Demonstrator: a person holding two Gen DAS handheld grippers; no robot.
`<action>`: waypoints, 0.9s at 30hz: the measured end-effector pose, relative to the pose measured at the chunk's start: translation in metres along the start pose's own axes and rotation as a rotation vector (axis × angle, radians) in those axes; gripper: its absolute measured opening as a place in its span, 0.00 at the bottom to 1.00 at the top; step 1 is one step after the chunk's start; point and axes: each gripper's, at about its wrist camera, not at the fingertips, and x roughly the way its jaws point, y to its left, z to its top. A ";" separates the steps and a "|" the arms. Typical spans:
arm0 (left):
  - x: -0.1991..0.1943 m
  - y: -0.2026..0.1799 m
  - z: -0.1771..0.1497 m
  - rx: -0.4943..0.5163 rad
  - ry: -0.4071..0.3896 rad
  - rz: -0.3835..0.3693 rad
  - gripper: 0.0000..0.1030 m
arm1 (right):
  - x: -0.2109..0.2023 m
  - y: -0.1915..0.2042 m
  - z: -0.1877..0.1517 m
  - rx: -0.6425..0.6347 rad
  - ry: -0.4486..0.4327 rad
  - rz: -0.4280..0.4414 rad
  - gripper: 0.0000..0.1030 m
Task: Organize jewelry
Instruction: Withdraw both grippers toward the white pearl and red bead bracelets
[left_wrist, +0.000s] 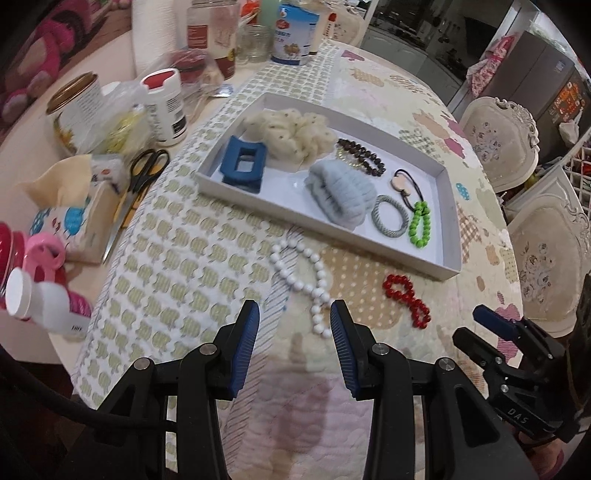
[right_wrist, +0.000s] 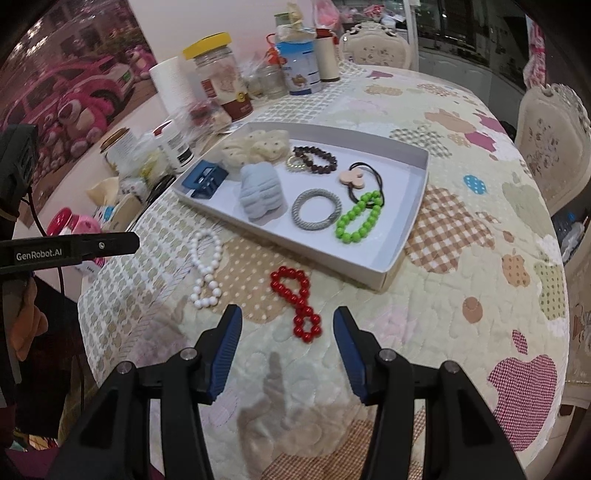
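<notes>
The white tray (left_wrist: 448, 258) holds a navy-blue claw clip (left_wrist: 242, 164), a cream scrunchie (left_wrist: 286, 131) with dark dots, a pale blue knitted piece (left_wrist: 334, 192), a dark brown bead bracelet (left_wrist: 364, 155), a grey braided ring (left_wrist: 391, 216) and a bright green bead bracelet (left_wrist: 419, 221). On the cream quilt (right_wrist: 461, 295), patched with brown gingham, polka dots and maroon check, lie a white bead bracelet (right_wrist: 207, 266) and a glossy red one (right_wrist: 299, 302). Both grippers are black with ribbed blue pads (right_wrist: 225, 354).

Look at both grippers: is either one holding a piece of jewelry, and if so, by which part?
Nothing is held. The left gripper is open above the white bead bracelet, and the right gripper is open above the red bead bracelet; both bracelets lie on the quilt.
</notes>
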 end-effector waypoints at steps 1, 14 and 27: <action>-0.001 0.002 -0.002 -0.006 -0.003 -0.001 0.29 | 0.000 0.003 0.000 -0.008 0.002 0.001 0.53; 0.003 0.020 -0.013 -0.053 0.006 0.000 0.29 | 0.008 0.019 -0.004 -0.045 0.026 0.001 0.55; 0.030 0.030 -0.004 -0.107 0.077 -0.059 0.29 | 0.032 0.007 -0.001 -0.021 0.052 -0.019 0.55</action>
